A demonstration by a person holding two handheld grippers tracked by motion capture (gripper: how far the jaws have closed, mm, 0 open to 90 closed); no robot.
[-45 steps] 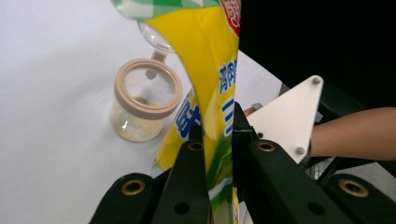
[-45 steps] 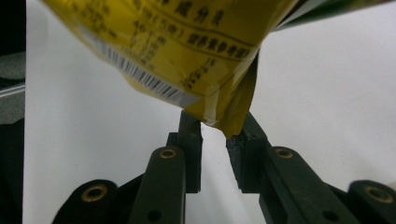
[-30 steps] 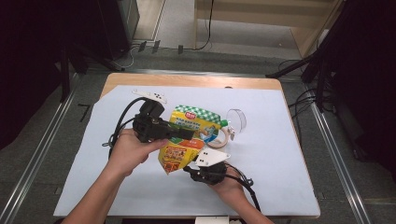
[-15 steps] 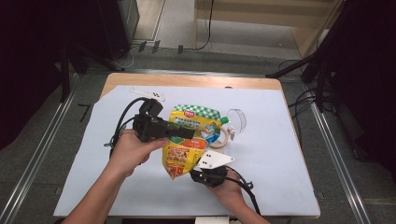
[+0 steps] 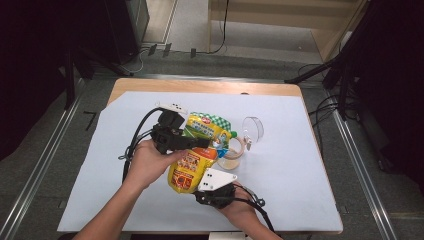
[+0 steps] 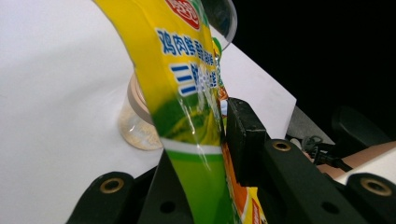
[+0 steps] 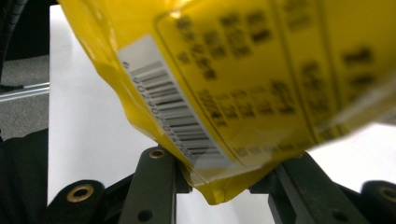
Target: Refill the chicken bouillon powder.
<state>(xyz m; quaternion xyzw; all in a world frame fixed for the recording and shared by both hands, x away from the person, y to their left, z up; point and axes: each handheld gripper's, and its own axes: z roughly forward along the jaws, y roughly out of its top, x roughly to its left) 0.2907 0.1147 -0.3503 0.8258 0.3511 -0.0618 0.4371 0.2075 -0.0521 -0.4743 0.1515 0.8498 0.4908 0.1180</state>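
Nearest the person, at about six o'clock on the desk (image 5: pixel 300 165), the right tool (image 5: pixel 207 196) points away from the body toward twelve, and the lower corner of the yellow pouch (image 5: pixel 192 162) sits between its jaws. In the right gripper view the barcode corner of the pouch (image 7: pixel 224 84) dips into the gap, with a jaw standing close at each side; whether the pads actually press on the film I cannot tell.

Further out, at around ten o'clock from that tool, the left tool (image 5: pixel 172 137) points across toward three and is clamped on the pouch's upper part; its jaws have just been easing apart a little, yet in the left gripper view the film (image 6: pixel 187 121) is still pinched between them.

So the pouch hangs lifted off the desk, its long axis running from the right tool at the near end up and away toward roughly one o'clock, where the green checked top lies. The coming move turns on that line: the two tools hold opposite ends.

Beyond, at two o'clock, a small jar (image 5: pixel 231 155) stands on the desk under the pouch's top, and a clear cup (image 5: pixel 252 131) lies just past it
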